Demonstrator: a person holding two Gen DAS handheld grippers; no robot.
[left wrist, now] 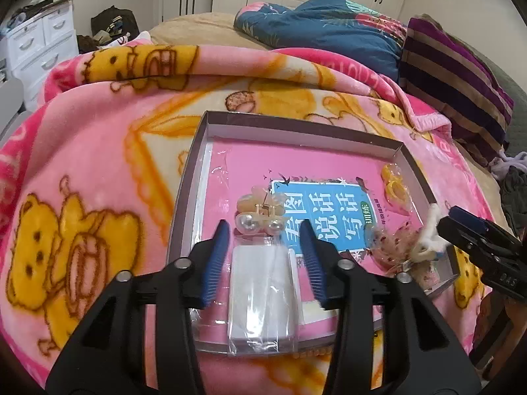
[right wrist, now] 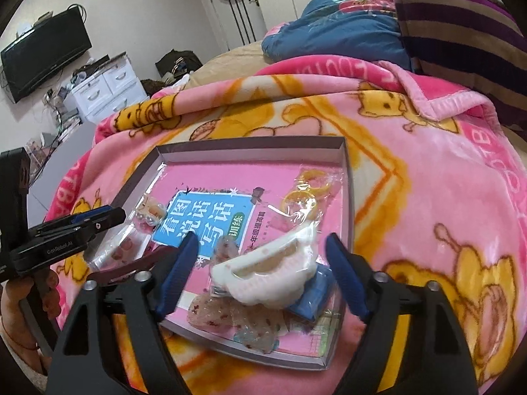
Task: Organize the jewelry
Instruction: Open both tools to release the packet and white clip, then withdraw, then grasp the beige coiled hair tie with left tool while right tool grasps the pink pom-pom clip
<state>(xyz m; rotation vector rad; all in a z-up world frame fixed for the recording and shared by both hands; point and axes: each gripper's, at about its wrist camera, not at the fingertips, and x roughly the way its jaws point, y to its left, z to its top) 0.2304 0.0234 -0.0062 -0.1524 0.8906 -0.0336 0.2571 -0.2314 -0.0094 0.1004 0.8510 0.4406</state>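
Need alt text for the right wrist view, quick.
The right hand-held gripper, jaws open, straddles a white hair clip lying in a shallow box on a pink blanket. The box also holds a pink book and bagged yellow rings.

Lighting: even, soft indoor light, moderately bright; source not visible. Shadows: faint, diffuse, under tray (left wrist: pixel 298 131) rim. Glare: white glints on plastic wrap (left wrist: pixel 263 335) lower centre, also on bag (right wrist: pixel 306 204) centre right. Blur: slight smear on white clip (right wrist: pixel 273 273), blanket (right wrist: pixel 428 171) pattern soft. Distortion: strong fisheye bowing, black vignette in all corners. Colours saturated, pink dominant; background furniture soft, slightly noisy.
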